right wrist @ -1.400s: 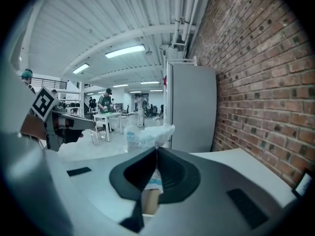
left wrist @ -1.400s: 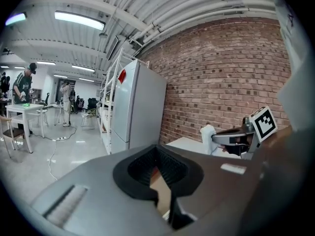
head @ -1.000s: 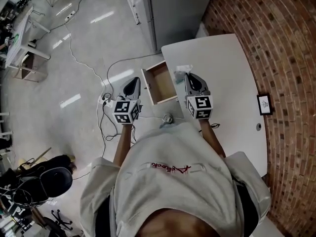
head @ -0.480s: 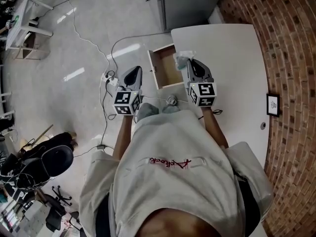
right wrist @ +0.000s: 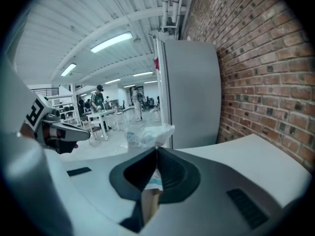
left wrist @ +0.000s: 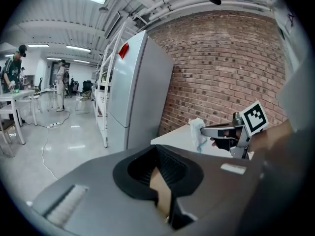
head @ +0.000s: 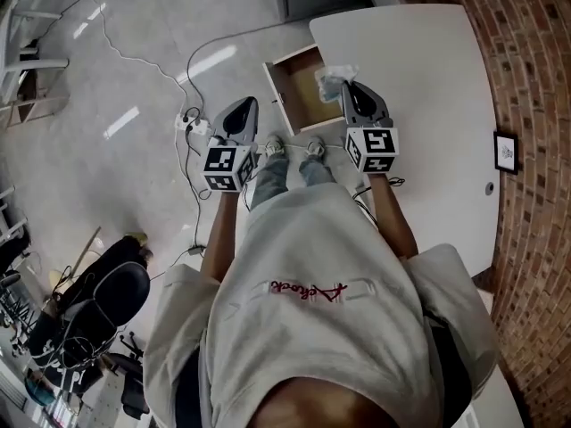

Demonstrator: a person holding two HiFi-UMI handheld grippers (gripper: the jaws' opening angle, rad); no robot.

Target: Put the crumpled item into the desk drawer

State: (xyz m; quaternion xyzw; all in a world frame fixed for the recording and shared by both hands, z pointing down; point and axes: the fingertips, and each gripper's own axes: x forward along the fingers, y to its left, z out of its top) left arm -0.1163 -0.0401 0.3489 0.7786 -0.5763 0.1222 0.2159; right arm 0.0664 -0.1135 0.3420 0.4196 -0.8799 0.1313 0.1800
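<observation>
**Crumpled item pinched in the right claw at the drawer**

Crumpled item (head: 335,79), white and pale blue, sticks out past the tips of the right claw (head: 348,87), whose jaws are closed on it. In the right gripper view it bunches up just above the point where the jaws meet. It hangs over the right side of the open drawer (head: 302,103), just beside the bench (head: 428,69) edge. The left claw (head: 243,105) is pressed together with nothing in it. It is held apart from the drawer on its left side, over the floor (head: 116,78).

The drawer is pulled out from the white bench's left side and shows a wooden bottom. A brick wall (head: 535,69) runs along the bench's right, and a grey cabinet (right wrist: 192,92) stands beyond it. A cable (head: 190,125) trails over the glossy floor, and a chair (head: 100,300) sits at lower left.

Both forearms reach forward from the body, side by side. The claws point ahead with their marker cubes nearest the person.
</observation>
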